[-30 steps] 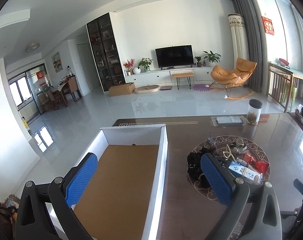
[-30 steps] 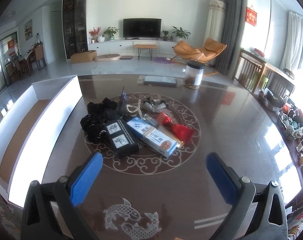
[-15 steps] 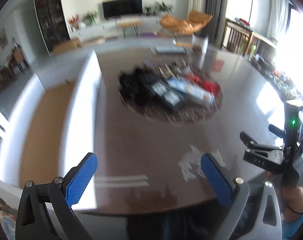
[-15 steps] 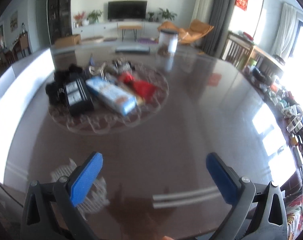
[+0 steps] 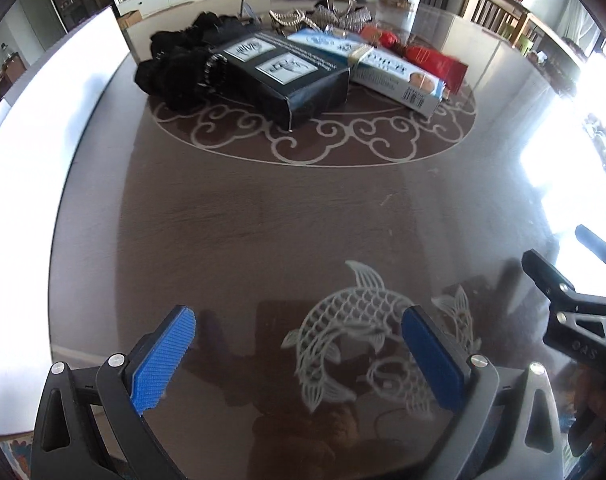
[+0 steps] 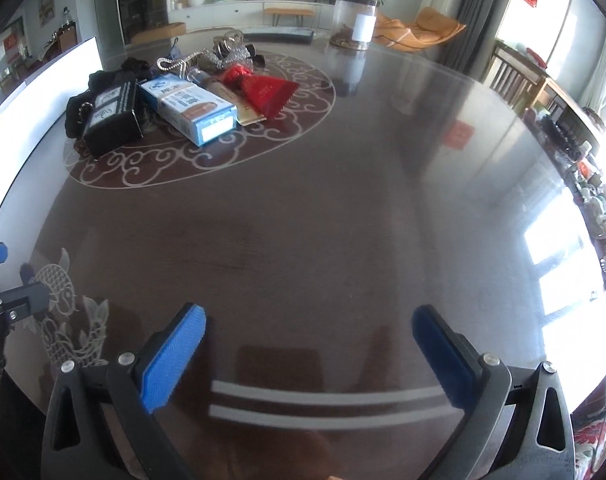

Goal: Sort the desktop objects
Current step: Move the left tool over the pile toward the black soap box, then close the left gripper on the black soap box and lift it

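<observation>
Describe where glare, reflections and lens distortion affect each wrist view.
Left wrist view: the white storage box wall is blown out, and window glare whitens the glossy dark table at right. Right wrist view: window reflections streak that table; the fisheye lens bends its edge.
</observation>
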Demonstrator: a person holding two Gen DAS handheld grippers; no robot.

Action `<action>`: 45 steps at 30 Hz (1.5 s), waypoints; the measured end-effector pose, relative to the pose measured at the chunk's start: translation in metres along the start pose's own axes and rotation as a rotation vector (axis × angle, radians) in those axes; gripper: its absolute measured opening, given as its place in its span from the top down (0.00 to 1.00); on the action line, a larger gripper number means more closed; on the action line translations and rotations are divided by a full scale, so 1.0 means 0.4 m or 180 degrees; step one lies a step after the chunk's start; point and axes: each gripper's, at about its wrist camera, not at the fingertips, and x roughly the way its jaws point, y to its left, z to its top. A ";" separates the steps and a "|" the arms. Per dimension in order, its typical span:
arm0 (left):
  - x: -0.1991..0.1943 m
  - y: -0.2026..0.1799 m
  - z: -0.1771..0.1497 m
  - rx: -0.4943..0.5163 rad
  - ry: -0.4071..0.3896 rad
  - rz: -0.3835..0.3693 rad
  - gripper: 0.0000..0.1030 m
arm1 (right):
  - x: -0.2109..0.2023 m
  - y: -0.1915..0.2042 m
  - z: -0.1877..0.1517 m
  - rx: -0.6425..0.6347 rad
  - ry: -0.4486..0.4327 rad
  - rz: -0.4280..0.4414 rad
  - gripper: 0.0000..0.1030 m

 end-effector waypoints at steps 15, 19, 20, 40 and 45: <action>0.076 0.011 0.280 -0.0541 0.0206 0.0126 0.00 | 0.028 -0.041 0.005 0.0217 -0.0408 0.0147 0.00; 0.089 0.032 0.349 -0.0694 0.0281 0.0166 0.00 | 0.029 -0.043 0.005 0.0214 -0.0413 0.0147 0.00; 0.090 0.034 0.361 -0.0693 0.0271 0.0167 0.00 | 0.029 -0.043 0.005 0.0214 -0.0413 0.0146 0.00; -0.008 0.020 0.272 -0.0139 -0.0343 0.0001 0.43 | 0.030 -0.045 0.007 0.0210 -0.0416 0.0144 0.00; -0.028 0.027 0.099 0.0123 -0.0456 -0.0094 0.43 | 0.031 -0.043 0.016 0.0189 -0.0313 0.0171 0.00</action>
